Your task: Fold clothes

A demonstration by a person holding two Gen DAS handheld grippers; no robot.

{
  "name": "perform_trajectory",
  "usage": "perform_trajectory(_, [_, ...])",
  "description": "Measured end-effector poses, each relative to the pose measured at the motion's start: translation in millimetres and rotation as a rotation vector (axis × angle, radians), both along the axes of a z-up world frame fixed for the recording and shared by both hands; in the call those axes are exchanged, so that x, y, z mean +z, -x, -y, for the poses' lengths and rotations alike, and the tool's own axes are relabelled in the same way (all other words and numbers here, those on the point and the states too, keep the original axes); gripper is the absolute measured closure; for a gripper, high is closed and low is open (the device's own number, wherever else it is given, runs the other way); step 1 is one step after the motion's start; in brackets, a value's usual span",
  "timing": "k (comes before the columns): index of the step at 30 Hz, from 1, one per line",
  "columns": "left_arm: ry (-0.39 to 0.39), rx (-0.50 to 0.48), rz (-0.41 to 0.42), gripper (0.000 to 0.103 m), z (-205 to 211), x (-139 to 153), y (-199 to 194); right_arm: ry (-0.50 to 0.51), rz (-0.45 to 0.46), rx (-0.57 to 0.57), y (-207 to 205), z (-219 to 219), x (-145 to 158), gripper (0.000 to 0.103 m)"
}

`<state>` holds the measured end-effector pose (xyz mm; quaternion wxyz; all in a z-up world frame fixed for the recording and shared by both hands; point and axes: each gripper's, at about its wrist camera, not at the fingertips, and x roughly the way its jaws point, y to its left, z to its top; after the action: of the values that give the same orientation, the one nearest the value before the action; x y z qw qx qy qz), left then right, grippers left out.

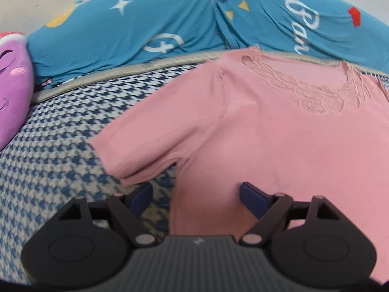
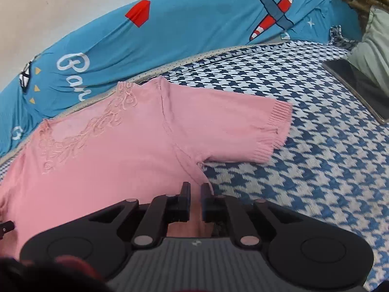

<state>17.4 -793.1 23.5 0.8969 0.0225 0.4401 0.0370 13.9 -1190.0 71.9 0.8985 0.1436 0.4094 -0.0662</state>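
Pink top [image 1: 279, 131]: lies flat on the houndstooth cover [image 1: 48, 146], filling the centre and right of the left wrist view; lace neckline toward the upper frame.
Left gripper [image 1: 195, 194]: released, jaws wide, straddling the top's side edge just below the left sleeve [image 1: 136, 155].
Right gripper [image 2: 195, 192]: jaws nearly together, pinching the top's side edge below the ribbed right sleeve [image 2: 262, 126].
Blue printed cloth [image 2: 182, 29]: runs across the upper frame behind the top.
Purple plush [image 1: 12, 85]: at the left edge.
Dark flat device [image 2: 357, 85]: right side of the right wrist view.
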Motion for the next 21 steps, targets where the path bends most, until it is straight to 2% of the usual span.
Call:
perform_trajectory(6, [-0.006,-0.053,0.057,0.02,10,28,21,-0.012,-0.005,-0.023,36,11,18,0.087])
perform_trajectory(11, [-0.002,-0.083,0.03,0.02,19,27,44,-0.07,-0.028,0.019,67,8,23,0.082])
perform_trajectory(17, [0.03,-0.096,0.021,0.02,22,27,72,-0.14,-0.066,0.09,79,-10,16,0.078])
perform_trajectory(21, [0.032,-0.095,0.024,0.02,24,25,86,-0.08,-0.103,0.11,75,-21,7,0.078])
